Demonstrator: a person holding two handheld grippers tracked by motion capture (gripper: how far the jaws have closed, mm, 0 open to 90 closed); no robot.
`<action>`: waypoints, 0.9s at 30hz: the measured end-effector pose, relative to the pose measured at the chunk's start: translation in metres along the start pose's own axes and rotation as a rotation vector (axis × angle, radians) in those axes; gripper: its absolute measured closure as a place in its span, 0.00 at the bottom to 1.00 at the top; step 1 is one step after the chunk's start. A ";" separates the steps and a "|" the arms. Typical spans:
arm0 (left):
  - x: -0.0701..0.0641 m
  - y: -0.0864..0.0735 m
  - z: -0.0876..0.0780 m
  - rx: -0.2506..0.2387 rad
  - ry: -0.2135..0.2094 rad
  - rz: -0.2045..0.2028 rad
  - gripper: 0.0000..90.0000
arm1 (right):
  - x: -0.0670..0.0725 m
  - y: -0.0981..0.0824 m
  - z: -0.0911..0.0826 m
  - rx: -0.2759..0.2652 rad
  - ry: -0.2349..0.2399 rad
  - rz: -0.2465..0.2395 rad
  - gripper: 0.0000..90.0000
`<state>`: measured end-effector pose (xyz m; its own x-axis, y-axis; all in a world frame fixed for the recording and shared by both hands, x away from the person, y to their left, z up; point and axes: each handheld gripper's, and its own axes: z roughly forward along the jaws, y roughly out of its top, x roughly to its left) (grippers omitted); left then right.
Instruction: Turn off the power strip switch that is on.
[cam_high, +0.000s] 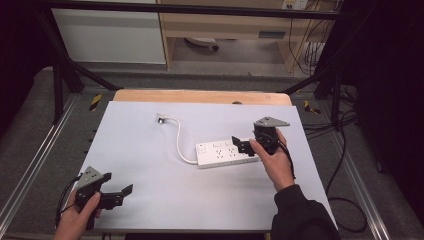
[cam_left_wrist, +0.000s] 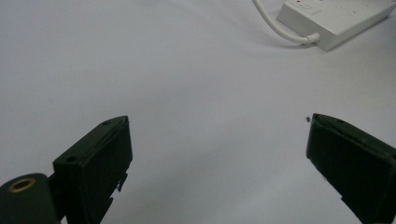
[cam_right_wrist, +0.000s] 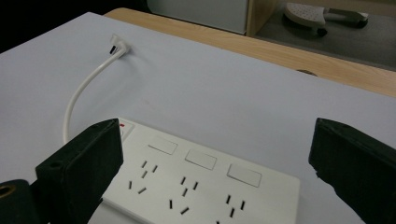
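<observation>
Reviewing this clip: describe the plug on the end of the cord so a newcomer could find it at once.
On the white table sheet, find the white power strip near the right gripper. Follow its cord as it curves away toward the far edge. The plug lies at the cord's free end, small, white, lying alone on bare sheet.

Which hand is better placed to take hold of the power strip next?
Right, probably. The right tool hangs over the strip near its far end, jaws open, the strip between them in the right gripper view. The left tool is open too, but sits at the table's near-left corner, well apart from the strip.
</observation>
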<state>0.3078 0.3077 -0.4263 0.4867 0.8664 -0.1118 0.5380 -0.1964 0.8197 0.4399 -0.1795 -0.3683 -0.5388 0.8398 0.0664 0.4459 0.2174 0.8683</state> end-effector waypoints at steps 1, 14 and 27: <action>0.000 0.000 0.000 0.001 0.000 0.000 0.08 | -0.003 -0.002 -0.005 -0.004 -0.004 0.005 0.04; 0.000 0.000 0.001 0.008 0.006 -0.002 0.08 | -0.034 -0.031 -0.047 -0.062 -0.061 0.041 0.05; 0.000 0.000 0.000 0.006 0.006 -0.002 0.08 | -0.050 -0.058 -0.071 -0.085 -0.100 0.066 0.06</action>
<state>0.3077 0.3073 -0.4269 0.4814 0.8696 -0.1095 0.5432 -0.1980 0.8159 0.3904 -0.2692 -0.3870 -0.4342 0.8974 0.0790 0.4135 0.1206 0.9025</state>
